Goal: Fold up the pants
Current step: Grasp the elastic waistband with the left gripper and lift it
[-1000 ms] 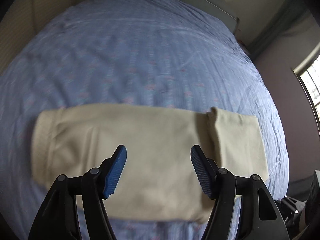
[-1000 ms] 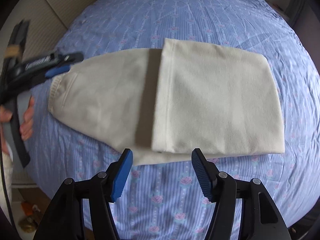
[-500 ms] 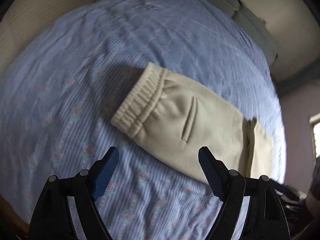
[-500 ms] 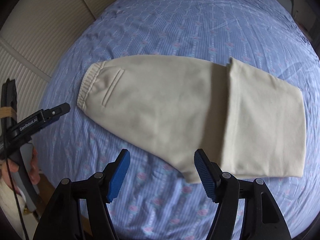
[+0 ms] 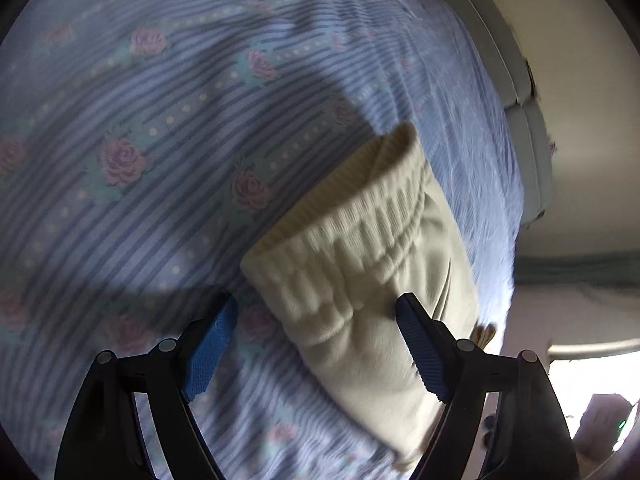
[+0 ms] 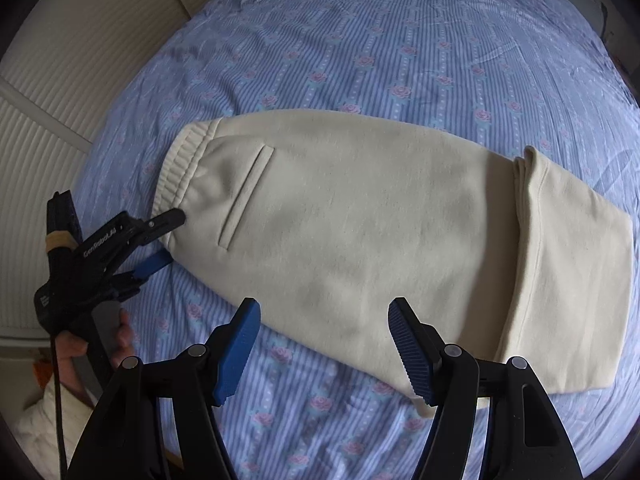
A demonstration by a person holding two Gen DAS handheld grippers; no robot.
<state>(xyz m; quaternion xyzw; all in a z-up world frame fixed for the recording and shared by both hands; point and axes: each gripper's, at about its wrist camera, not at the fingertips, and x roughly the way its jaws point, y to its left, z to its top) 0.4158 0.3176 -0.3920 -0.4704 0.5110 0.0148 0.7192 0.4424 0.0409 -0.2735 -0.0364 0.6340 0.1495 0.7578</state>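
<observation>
Cream pants (image 6: pixel 360 220) lie flat on the bed, waistband (image 6: pixel 176 168) to the left and the leg ends folded over on the right (image 6: pixel 572 264). My left gripper (image 5: pixel 316 312) is low over the near waistband corner (image 5: pixel 352 248). Its jaws stand wide, one finger over the cloth and the other over the sheet, with no pad pressing. In the right wrist view the left gripper (image 6: pixel 168 238) straddles that corner. My right gripper (image 6: pixel 323 312) hovers open above the pants' near edge at mid length, nothing gripped.
A blue striped sheet with pink roses (image 6: pixel 400 40) covers the bed. A person's hand (image 6: pixel 120 336) and a pale sleeve (image 6: pixel 48 412) hold the left tool. Ribbed cream panels (image 6: pixel 60 80) stand left of the bed; a grey bed edge (image 5: pixel 516 80) runs along the far side.
The left gripper swung to the waistband end, rolled, dropped close to the corner, and its jaws widened. The right gripper slid along the near edge from the folded leg end toward the middle.
</observation>
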